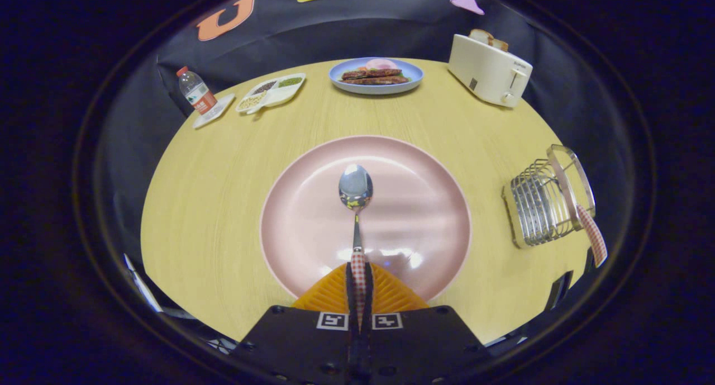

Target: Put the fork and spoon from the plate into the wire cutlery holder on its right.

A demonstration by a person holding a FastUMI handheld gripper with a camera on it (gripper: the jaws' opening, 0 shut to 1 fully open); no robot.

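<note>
Gripper point(358, 287) fingers are closed on the checkered handle of the spoon point(356, 190), at lower centre of the frame. Its bowl extends forward over the pink plate point(435, 228); whether it is lifted or resting cannot be told. At right of the frame, the wire cutlery holder point(539, 209) stands on the tabletop point(223, 167), with a checkered handle, judged to be the fork point(592, 234), protruding from it. Remaining: transfer the spoon.

spoon point(356, 190) handle end hidden inside closed claw point(358, 287), fork point(592, 234) tines hidden inside wire holder point(539, 206)
</note>
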